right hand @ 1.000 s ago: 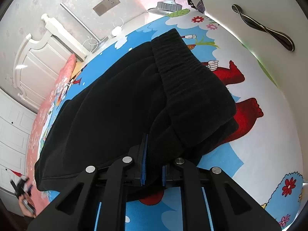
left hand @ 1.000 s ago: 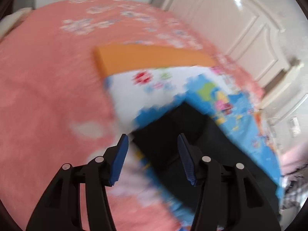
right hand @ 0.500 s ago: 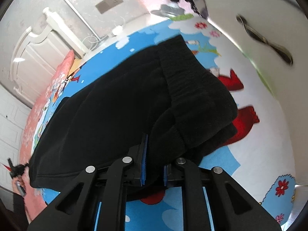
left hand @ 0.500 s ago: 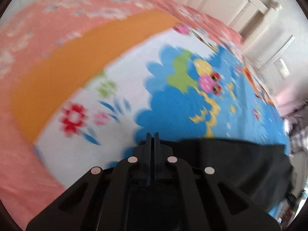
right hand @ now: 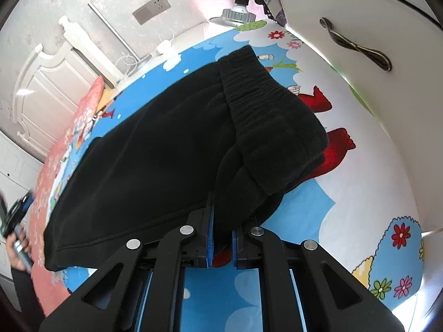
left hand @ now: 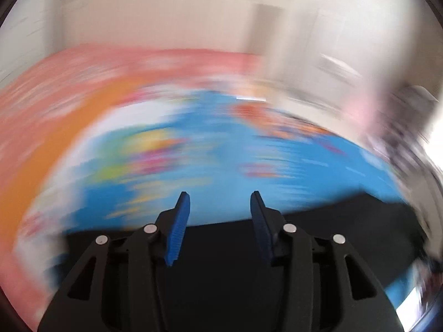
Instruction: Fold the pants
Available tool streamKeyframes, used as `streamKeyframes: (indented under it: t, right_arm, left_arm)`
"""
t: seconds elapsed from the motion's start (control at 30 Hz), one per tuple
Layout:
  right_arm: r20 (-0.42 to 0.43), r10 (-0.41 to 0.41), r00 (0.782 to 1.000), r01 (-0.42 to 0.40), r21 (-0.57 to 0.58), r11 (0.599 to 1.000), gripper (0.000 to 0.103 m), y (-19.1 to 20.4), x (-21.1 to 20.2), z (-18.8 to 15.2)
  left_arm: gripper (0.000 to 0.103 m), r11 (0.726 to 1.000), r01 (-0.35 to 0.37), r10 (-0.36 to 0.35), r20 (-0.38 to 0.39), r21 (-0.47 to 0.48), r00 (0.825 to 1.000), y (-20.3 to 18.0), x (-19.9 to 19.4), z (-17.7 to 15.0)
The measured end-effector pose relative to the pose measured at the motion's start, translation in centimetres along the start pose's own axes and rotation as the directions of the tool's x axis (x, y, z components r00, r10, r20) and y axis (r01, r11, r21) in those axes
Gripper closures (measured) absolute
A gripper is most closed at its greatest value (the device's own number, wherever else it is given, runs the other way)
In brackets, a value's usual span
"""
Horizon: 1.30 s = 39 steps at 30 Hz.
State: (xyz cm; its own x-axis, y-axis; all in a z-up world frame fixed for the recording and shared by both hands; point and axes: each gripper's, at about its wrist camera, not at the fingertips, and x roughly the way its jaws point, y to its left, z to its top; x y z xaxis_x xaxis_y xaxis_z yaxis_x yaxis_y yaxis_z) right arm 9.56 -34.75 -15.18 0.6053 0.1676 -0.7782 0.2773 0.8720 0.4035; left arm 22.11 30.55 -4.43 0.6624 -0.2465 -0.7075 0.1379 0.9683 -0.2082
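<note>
Black pants lie on a cartoon-print blanket, with the ribbed waistband folded over to the right. My right gripper is shut on the pants' near edge. In the blurred left wrist view my left gripper is open and empty, just above the black fabric at the bottom of the frame. The left gripper also shows at the far left of the right wrist view, beside the pants' other end.
The blanket covers a pink bedspread. A white headboard, a wall socket and a lamp stand at the far end. A white cabinet door with a handle is on the right.
My left gripper closed on the pants' edge half a second ago and has since opened, swinging fast. My right gripper stays shut on the pants, hardly moved.
</note>
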Motion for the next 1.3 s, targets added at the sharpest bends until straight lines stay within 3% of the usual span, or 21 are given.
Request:
streamKeyframes:
  t: [0.07, 0.13, 0.23, 0.37, 0.4, 0.43, 0.47, 0.6, 0.77, 0.93, 1.03, 1.1, 1.13, 1.23, 1.3]
  right_arm:
    - [0.009, 0.006, 1.000, -0.006, -0.006, 1.000, 0.095, 0.0, -0.6, -0.3]
    - [0.010, -0.009, 1.000, 0.009, -0.029, 1.000, 0.095, 0.2, -0.6, -0.8]
    - [-0.012, 0.002, 1.000, -0.002, 0.001, 1.000, 0.095, -0.8, 0.1, -1.7]
    - [-0.017, 0.037, 0.999, -0.037, 0.015, 0.999, 0.095, -1.5, 0.2, -2.0]
    - [-0.017, 0.043, 0.999, -0.043, 0.017, 0.999, 0.095, -1.6, 0.3, -2.0]
    - [-0.016, 0.047, 0.999, -0.047, 0.019, 0.999, 0.095, -1.6, 0.3, -1.9]
    - [-0.013, 0.054, 0.998, -0.054, 0.016, 0.998, 0.095, -1.6, 0.3, -1.7]
    - [0.037, 0.074, 0.997, -0.073, -0.048, 0.996, 0.095, -0.5, -0.2, -0.4]
    - [-0.006, 0.083, 0.997, -0.083, -0.006, 0.997, 0.094, -1.8, 1.6, -0.4]
    - [0.089, 0.120, 0.989, -0.113, -0.084, 0.990, 0.095, 0.7, -1.3, 1.2]
    - [-0.002, 0.055, 0.998, -0.055, -0.037, 0.998, 0.094, -0.6, 1.6, 1.0]
    - [0.003, 0.076, 0.997, -0.076, -0.020, 0.997, 0.098, -1.7, 2.1, 0.6]
    - [0.004, 0.080, 0.997, -0.080, -0.025, 0.996, 0.098, -1.8, 1.9, 0.6]
    - [0.003, 0.091, 0.996, -0.091, 0.010, 0.996, 0.089, -2.5, 1.7, 0.6]
    - [0.009, 0.074, 0.997, -0.074, 0.017, 0.997, 0.087, -2.7, 1.3, 0.2]
  left_arm:
    - [0.052, 0.977, 0.155, -0.148, -0.061, 0.144, 0.987, -7.9, 3.4, 1.2]
    - [0.052, 0.920, 0.253, -0.217, -0.148, 0.299, 0.965, -15.7, 7.7, 1.9]
    - [0.052, 0.862, 0.296, -0.197, -0.266, 0.411, 0.944, -22.4, 13.6, 2.5]
    - [0.047, 0.809, 0.295, -0.096, -0.381, 0.508, 0.920, -26.1, 19.0, 2.7]
    - [0.056, 0.795, 0.316, -0.084, -0.423, 0.517, 0.902, -26.6, 20.0, 2.4]
    - [0.079, 0.770, 0.324, -0.034, -0.472, 0.550, 0.881, -27.1, 21.3, 2.0]
    - [0.089, 0.762, 0.308, -0.005, -0.470, 0.570, 0.883, -27.9, 21.8, 1.9]
    - [0.097, 0.791, 0.261, 0.001, -0.427, 0.554, 0.904, -27.7, 22.5, 3.8]
    - [0.098, 0.817, 0.220, 0.008, -0.392, 0.533, 0.920, -27.6, 22.4, 3.6]
    - [0.098, 0.850, 0.201, -0.020, -0.350, 0.488, 0.937, -28.2, 21.7, 3.9]
    - [0.098, 0.875, 0.192, -0.023, -0.357, 0.445, 0.934, -27.5, 22.3, 4.1]
    - [0.092, 0.886, 0.118, 0.048, -0.342, 0.447, 0.938, -27.0, 22.8, 4.0]
    - [0.086, 0.895, 0.107, 0.050, -0.337, 0.432, 0.940, -26.5, 22.7, 4.1]
    - [0.070, 0.930, 0.192, -0.119, -0.237, 0.313, 0.964, -25.0, 17.9, 5.0]
    - [0.042, 0.928, 0.242, -0.204, -0.157, 0.283, 0.966, -24.6, 14.0, 4.6]
